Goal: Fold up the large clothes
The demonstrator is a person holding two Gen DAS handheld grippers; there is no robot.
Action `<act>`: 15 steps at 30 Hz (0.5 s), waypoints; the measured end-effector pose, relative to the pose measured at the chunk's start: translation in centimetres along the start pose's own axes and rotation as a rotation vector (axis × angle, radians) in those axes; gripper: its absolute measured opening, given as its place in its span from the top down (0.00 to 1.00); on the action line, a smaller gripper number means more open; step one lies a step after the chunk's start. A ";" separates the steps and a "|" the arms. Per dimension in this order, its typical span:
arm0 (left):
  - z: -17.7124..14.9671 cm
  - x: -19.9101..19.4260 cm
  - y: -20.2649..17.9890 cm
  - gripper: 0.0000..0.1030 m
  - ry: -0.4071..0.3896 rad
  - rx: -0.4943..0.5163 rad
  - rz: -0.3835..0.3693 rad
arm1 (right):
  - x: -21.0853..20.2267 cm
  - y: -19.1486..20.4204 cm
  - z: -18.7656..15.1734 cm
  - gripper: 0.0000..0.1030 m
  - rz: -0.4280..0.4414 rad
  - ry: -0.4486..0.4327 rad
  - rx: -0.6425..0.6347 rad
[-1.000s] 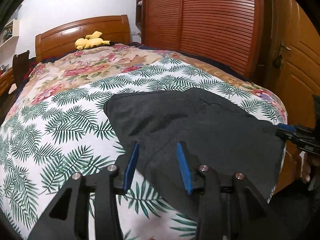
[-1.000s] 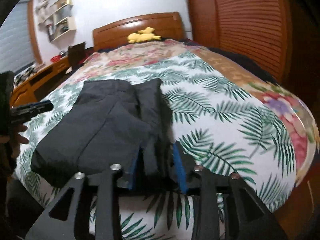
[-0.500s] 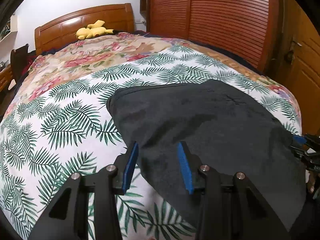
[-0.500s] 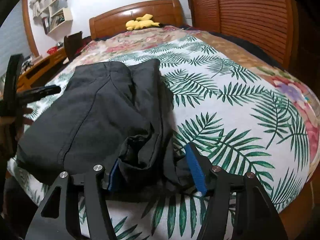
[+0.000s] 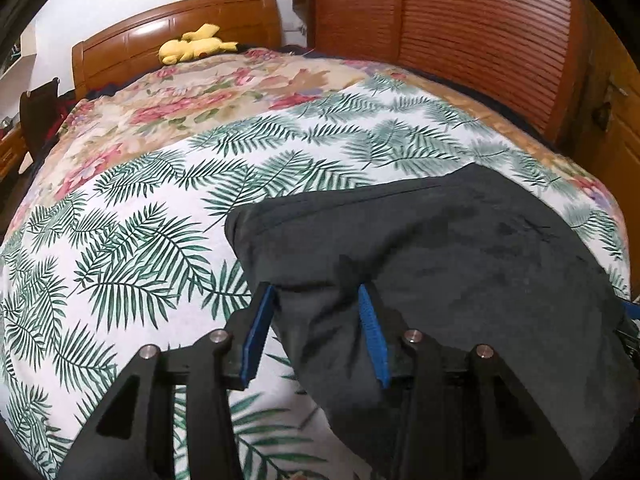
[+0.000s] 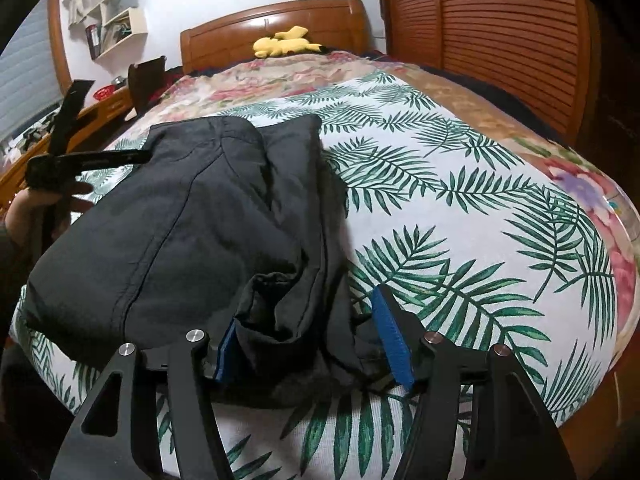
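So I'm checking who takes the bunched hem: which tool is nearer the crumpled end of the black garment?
Right. The right tool straddles the crumpled end, jaws open. The left tool sits at the garment's smoother opposite edge.

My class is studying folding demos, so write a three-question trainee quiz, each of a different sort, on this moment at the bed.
1. True or false: the black garment lies on the palm-leaf sheet.
2. Multiple choice: the right hand-held gripper is A) shut flat on bare sheet, B) open with bunched cloth between its fingers, C) raised clear of the bed.
3. Fill in: the yellow plush toy sits by the wooden ____.

Key
1. True.
2. B.
3. headboard.

Note: the left hand-held gripper is also open, at the garment's near corner.
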State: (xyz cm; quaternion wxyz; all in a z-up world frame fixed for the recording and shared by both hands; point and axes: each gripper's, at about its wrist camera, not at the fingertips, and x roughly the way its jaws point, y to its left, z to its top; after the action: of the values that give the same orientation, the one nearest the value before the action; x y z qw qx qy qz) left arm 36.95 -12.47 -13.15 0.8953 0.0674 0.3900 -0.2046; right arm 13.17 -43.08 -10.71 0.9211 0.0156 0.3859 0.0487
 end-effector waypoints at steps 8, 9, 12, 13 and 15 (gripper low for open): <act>0.5 2.7 2.0 0.21 0.033 -0.038 0.045 | 0.1 0.0 0.1 0.39 0.001 0.002 0.002; 0.6 2.9 2.2 0.10 0.033 -0.037 0.062 | 0.0 0.0 0.1 0.39 0.002 0.002 0.005; 0.6 3.5 3.0 0.07 0.047 -0.063 0.030 | 0.0 -0.2 0.1 0.37 0.009 0.008 0.020; 0.6 3.6 3.2 0.05 0.049 -0.070 0.019 | 0.0 -0.2 0.1 0.36 0.012 0.011 0.025; 0.6 3.9 3.6 0.04 0.050 -0.076 0.003 | 0.1 -0.3 0.2 0.36 0.018 0.017 0.034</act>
State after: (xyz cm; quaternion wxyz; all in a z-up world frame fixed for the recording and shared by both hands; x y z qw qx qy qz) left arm 41.21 -10.61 -15.68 0.8874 0.0391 0.4197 -0.1865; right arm 13.39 -43.37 -10.70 0.9170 0.0343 0.3942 0.0505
